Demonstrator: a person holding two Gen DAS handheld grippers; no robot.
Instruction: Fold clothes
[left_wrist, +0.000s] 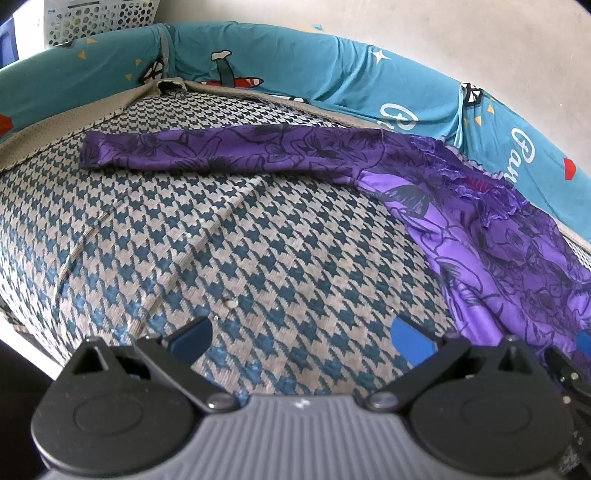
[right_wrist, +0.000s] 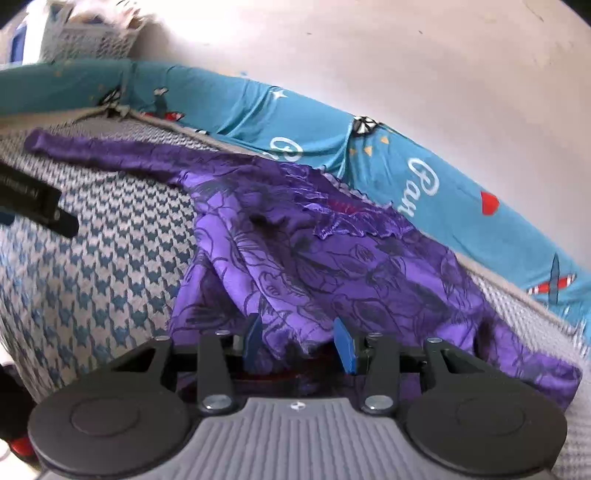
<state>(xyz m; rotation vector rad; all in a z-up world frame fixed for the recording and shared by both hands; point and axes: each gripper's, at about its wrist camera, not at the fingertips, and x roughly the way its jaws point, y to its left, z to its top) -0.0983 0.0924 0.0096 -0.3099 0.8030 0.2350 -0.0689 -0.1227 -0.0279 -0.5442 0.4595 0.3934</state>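
Note:
A purple floral top (left_wrist: 498, 240) lies on the houndstooth mat (left_wrist: 221, 258), body bunched at the right, one long sleeve (left_wrist: 221, 151) stretched flat to the left. My left gripper (left_wrist: 301, 336) hovers open over bare mat, nothing between its blue pads. In the right wrist view the top (right_wrist: 332, 258) fills the centre in loose folds, its ruffled neckline (right_wrist: 351, 225) toward the back. My right gripper (right_wrist: 299, 343) sits at the top's near edge with its jaws partly apart. A fold of purple cloth lies in the gap, and the pads (right_wrist: 345, 347) do not press on it.
A teal padded rail (left_wrist: 295, 70) with cartoon prints borders the mat at the back and right, against a pale wall. A white perforated basket (left_wrist: 99, 14) stands beyond the far left corner. The black body of the left gripper (right_wrist: 33, 199) crosses the right wrist view's left edge.

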